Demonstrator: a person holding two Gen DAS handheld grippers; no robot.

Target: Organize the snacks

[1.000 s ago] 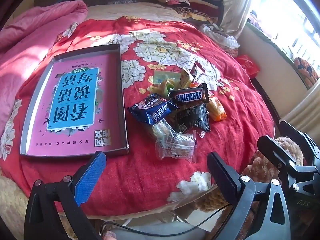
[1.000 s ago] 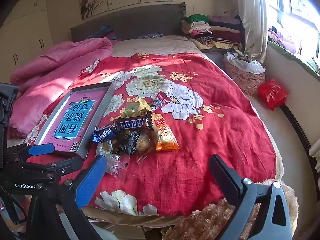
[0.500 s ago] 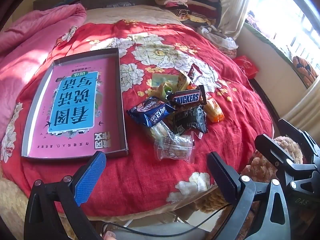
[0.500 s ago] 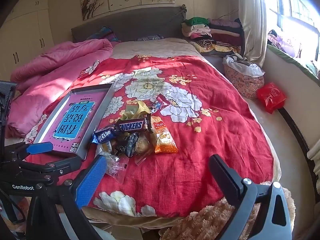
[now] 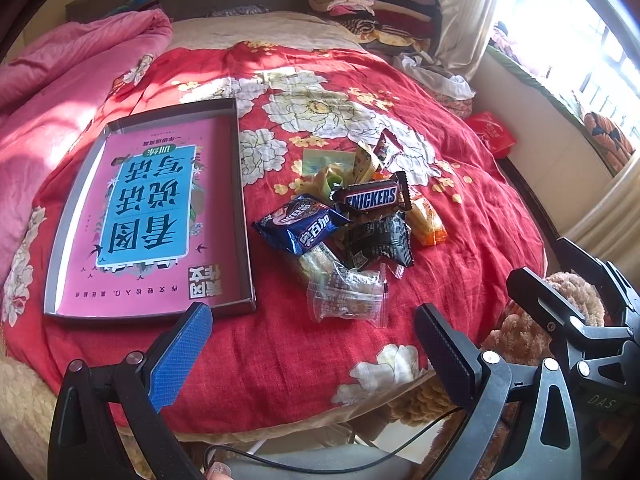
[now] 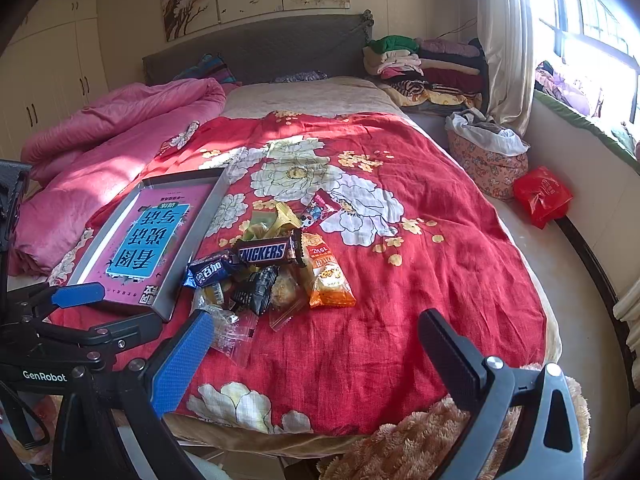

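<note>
A pile of snacks lies on the red flowered bedspread [image 5: 472,240]: a Snickers bar [image 5: 372,198] [image 6: 266,253], a blue packet [image 5: 302,228] [image 6: 212,270], a black packet [image 5: 380,240], an orange packet [image 6: 328,276] and a clear wrapper [image 5: 348,298]. Left of the pile sits a shallow grey box lid [image 5: 242,216] [image 6: 182,280] with a pink and blue print inside. My left gripper [image 5: 312,344] is open, hanging short of the clear wrapper. My right gripper [image 6: 316,348] is open over the bed's near edge, right of the pile.
A pink quilt [image 6: 100,136] is bunched at the left. Folded clothes [image 6: 428,68] are stacked at the headboard's right. A cloth basket [image 6: 486,156] and a red bag [image 6: 542,196] lie by the window wall. A brown plush mat [image 6: 420,440] lies below the bed's edge.
Both views have shifted slightly; the snacks and box lid sit a little lower and closer in the left wrist view. Nothing on the bed has moved and both grippers stay open.
</note>
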